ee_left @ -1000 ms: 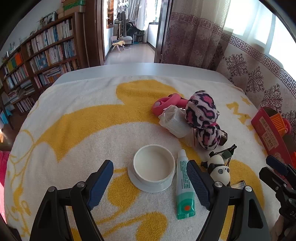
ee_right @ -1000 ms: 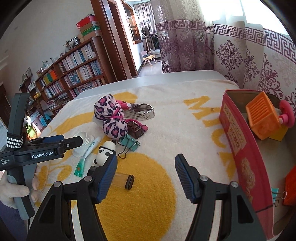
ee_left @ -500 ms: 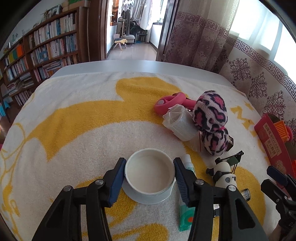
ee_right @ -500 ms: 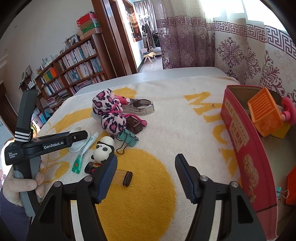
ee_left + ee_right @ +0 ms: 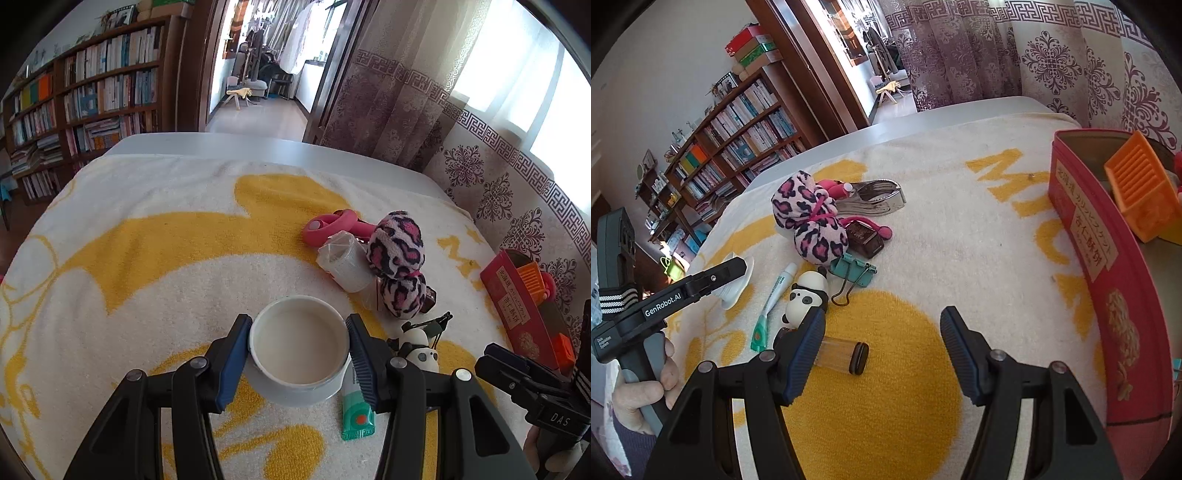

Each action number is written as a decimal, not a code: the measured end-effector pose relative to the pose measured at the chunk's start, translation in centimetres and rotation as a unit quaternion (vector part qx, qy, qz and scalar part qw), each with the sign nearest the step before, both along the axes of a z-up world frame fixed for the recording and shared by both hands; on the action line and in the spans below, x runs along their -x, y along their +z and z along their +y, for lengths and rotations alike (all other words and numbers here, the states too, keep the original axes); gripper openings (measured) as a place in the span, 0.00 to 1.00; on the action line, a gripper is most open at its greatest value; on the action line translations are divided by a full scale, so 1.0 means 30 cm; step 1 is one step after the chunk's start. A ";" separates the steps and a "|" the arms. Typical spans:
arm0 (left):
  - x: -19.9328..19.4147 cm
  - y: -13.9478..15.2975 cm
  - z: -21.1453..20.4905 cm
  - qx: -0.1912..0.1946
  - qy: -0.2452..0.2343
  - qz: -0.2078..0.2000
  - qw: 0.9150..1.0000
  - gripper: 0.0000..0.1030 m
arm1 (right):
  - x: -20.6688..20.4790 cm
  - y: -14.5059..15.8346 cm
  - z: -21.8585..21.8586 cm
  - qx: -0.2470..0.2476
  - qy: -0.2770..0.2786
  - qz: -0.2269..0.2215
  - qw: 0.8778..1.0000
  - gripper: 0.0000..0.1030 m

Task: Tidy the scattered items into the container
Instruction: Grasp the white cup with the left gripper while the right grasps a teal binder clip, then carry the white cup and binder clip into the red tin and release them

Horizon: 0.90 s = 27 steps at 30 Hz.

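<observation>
My left gripper (image 5: 298, 354) is shut on a white cup (image 5: 300, 341) that stands on its white saucer (image 5: 295, 394); both blue pads touch the cup's rim. A green-and-white tube (image 5: 356, 410) lies just right of it. A panda figure (image 5: 419, 349), a leopard-print plush (image 5: 399, 258), a wrapped white roll (image 5: 345, 264) and a pink tool (image 5: 332, 225) lie beyond. My right gripper (image 5: 882, 350) is open and empty above the towel, near a small clear vial (image 5: 842, 356). The red tin (image 5: 1108, 266) stands at the right and holds an orange crate (image 5: 1137, 192).
A teal binder clip (image 5: 853, 271), a brown block (image 5: 866, 236) and metal tongs (image 5: 875, 195) lie mid-towel in the right wrist view. The yellow-and-white towel (image 5: 147, 258) covers the table. A bookshelf and a doorway stand behind, curtains at the right.
My left gripper moved forward around the cup and closed on its rim. My right gripper stayed open and drifted slightly.
</observation>
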<state>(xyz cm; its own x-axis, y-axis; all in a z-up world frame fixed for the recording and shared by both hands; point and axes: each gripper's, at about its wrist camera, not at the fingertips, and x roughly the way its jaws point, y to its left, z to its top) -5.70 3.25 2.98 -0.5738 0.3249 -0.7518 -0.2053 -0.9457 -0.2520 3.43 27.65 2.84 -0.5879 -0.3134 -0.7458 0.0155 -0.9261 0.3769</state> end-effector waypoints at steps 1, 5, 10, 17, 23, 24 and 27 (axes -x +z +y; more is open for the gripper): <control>-0.002 0.002 0.002 -0.001 -0.002 0.000 1.000 0.52 | 0.020 0.002 -0.005 0.007 0.004 -0.009 1.000 0.67; -0.006 0.005 0.009 -0.001 -0.004 0.002 1.000 0.52 | 0.100 -0.008 -0.012 0.020 -0.004 -0.033 0.999 0.67; -0.005 0.001 0.005 -0.005 -0.001 -0.003 1.000 0.52 | 0.174 -0.053 -0.027 0.027 -0.019 -0.051 0.998 0.65; -0.006 -0.004 -0.002 -0.009 -0.001 -0.006 1.000 0.52 | 0.166 -0.056 -0.083 0.000 -0.002 -0.028 1.000 0.36; -0.013 -0.006 0.005 -0.008 -0.005 -0.007 1.000 0.52 | 0.132 -0.030 -0.070 0.012 -0.006 -0.011 1.000 0.36; -0.014 -0.004 0.005 -0.008 -0.005 -0.007 1.000 0.52 | 0.121 -0.018 -0.067 0.011 -0.009 -0.005 1.000 0.36; -0.013 -0.004 0.006 -0.009 -0.004 -0.007 1.000 0.52 | 0.087 0.028 -0.058 0.006 -0.017 0.018 1.000 0.36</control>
